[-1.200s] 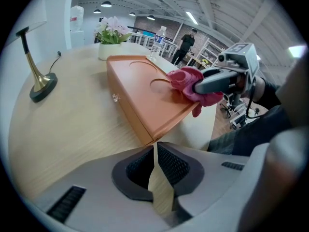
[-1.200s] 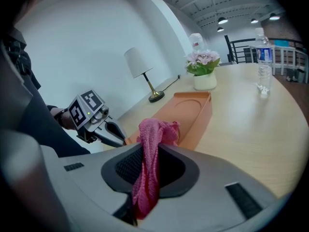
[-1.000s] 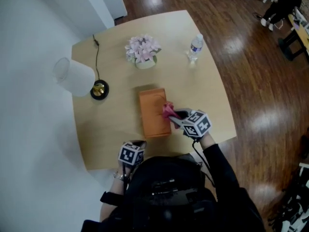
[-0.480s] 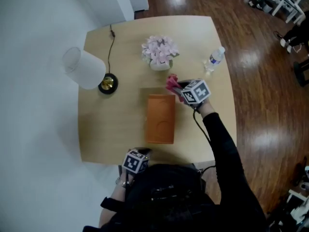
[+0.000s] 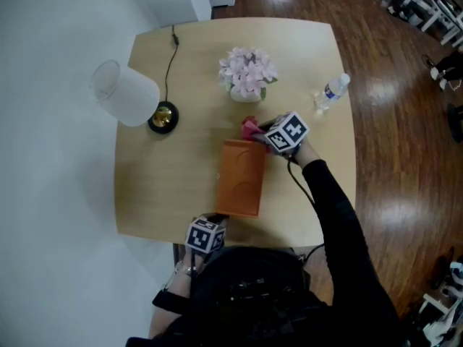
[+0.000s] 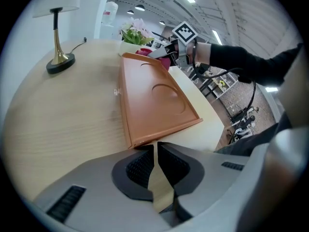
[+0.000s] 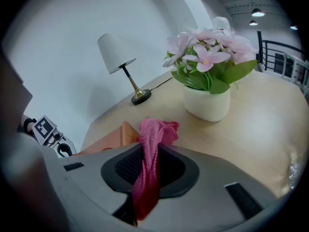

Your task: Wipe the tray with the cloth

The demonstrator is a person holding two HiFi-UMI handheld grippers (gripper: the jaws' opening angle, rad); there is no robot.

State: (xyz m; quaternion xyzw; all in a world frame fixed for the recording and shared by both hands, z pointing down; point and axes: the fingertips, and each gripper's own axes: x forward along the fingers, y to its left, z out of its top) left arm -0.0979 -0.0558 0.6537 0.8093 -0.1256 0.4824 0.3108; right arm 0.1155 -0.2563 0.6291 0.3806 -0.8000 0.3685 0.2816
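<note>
The orange tray [image 5: 242,179] lies lengthwise on the round wooden table [image 5: 181,186], with a shallow round recess showing in its floor [image 6: 154,95]. My right gripper [image 5: 259,132] hangs at the tray's far right corner, shut on the pink cloth [image 5: 249,128]. The cloth [image 7: 153,134] is bunched between the pads and sticks out past the tips, just above the tray's far corner [image 7: 118,135]. My left gripper [image 5: 211,218] sits at the table's near edge just short of the tray's near end. Its jaws [image 6: 157,148] are shut with nothing between them.
A white pot of pink flowers [image 5: 248,72] stands just beyond the tray's far end. A white-shaded lamp [image 5: 124,92] with a brass base [image 5: 163,116] and its cord is at the far left. A water bottle [image 5: 329,92] stands near the right edge.
My right gripper has carried the cloth from the tray's near right side to its far right corner. The left gripper has shifted a little at the near edge.
</note>
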